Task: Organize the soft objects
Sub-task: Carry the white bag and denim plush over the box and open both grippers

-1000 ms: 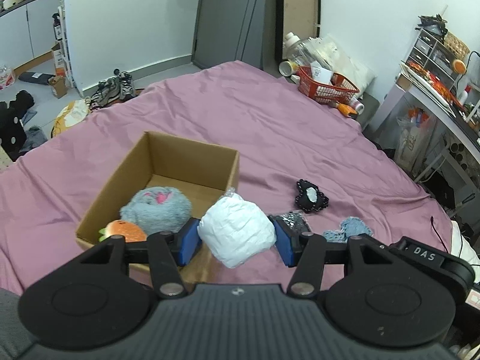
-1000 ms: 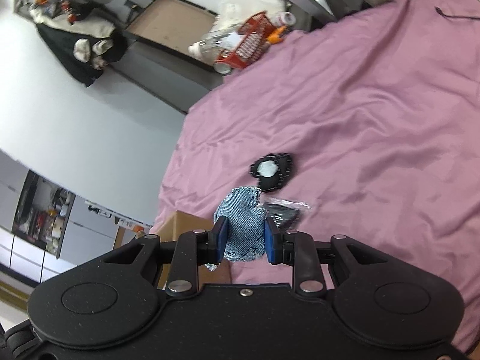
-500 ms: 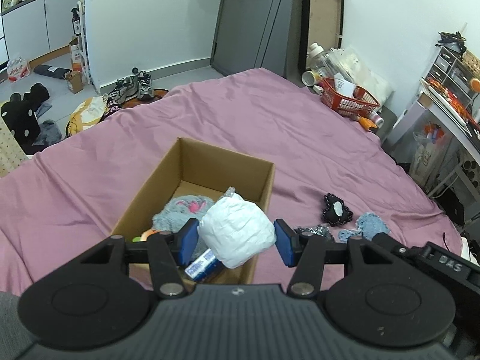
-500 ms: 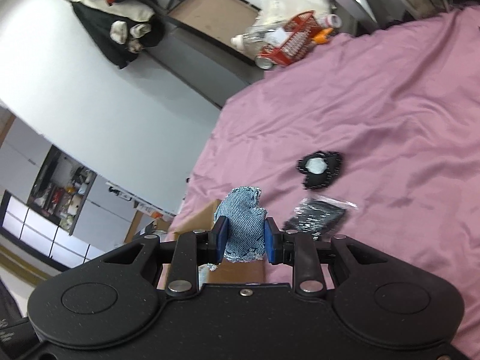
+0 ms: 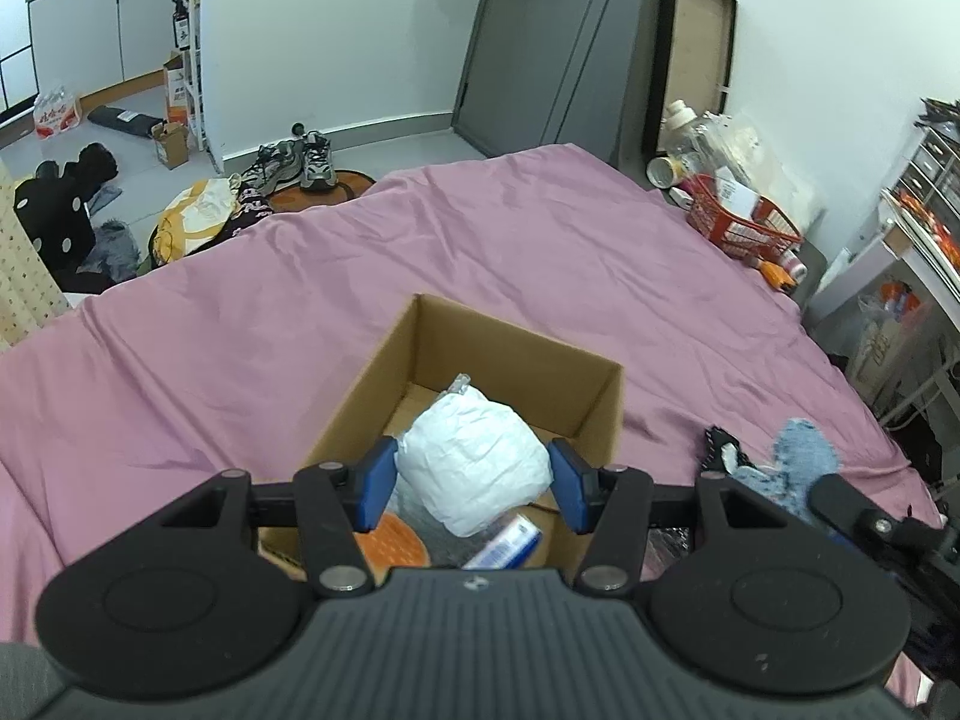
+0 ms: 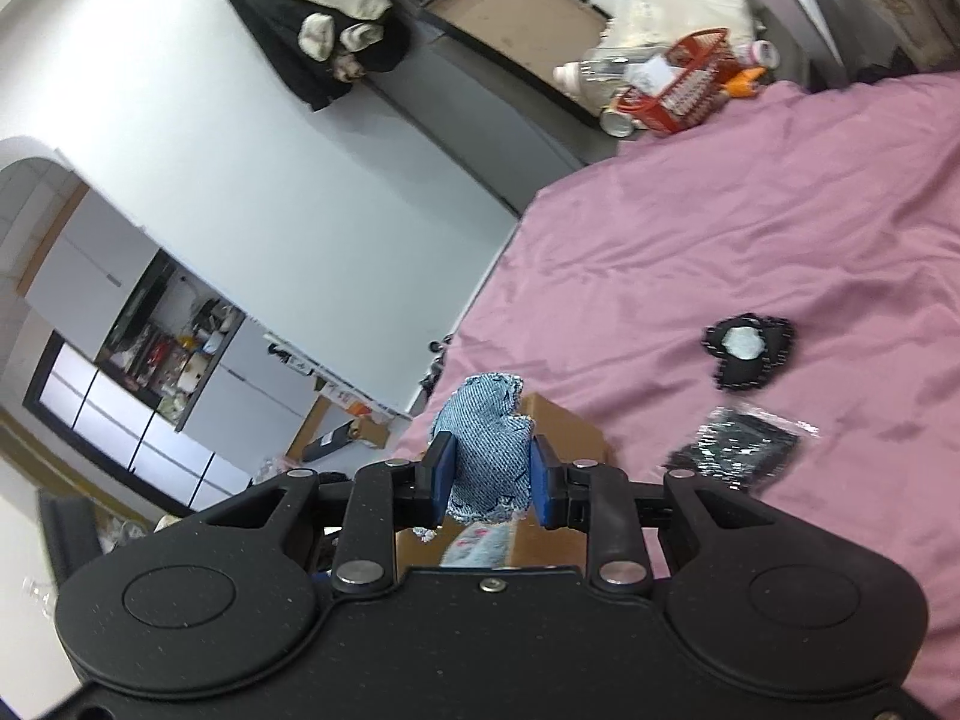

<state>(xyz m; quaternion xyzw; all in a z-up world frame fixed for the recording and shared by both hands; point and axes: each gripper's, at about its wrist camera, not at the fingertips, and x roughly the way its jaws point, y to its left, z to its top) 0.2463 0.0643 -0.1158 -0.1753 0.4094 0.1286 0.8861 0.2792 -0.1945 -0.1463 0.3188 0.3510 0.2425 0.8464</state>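
My left gripper (image 5: 474, 483) is shut on a white crumpled soft bundle (image 5: 474, 468) and holds it over the open cardboard box (image 5: 516, 354) on the pink bed. An orange plush (image 5: 393, 543) and a blue-white pack (image 5: 507, 540) lie in the box. My right gripper (image 6: 487, 480) is shut on a blue denim cloth piece (image 6: 486, 450), held above the bed next to the box (image 6: 564, 426); the cloth also shows in the left wrist view (image 5: 801, 459). A black pouch with a white centre (image 6: 747, 351) and a black packet (image 6: 735, 456) lie on the bed.
The pink bedsheet (image 5: 540, 240) spreads around the box. A red basket (image 5: 741, 225) with bottles stands at the bed's far right corner. Shoes (image 5: 300, 159) and clutter lie on the floor beyond the bed. Shelving stands at the right.
My left gripper carried the white bundle from beside the box to over its inside. My right gripper lifted the denim piece off the bed and moved it toward the box.
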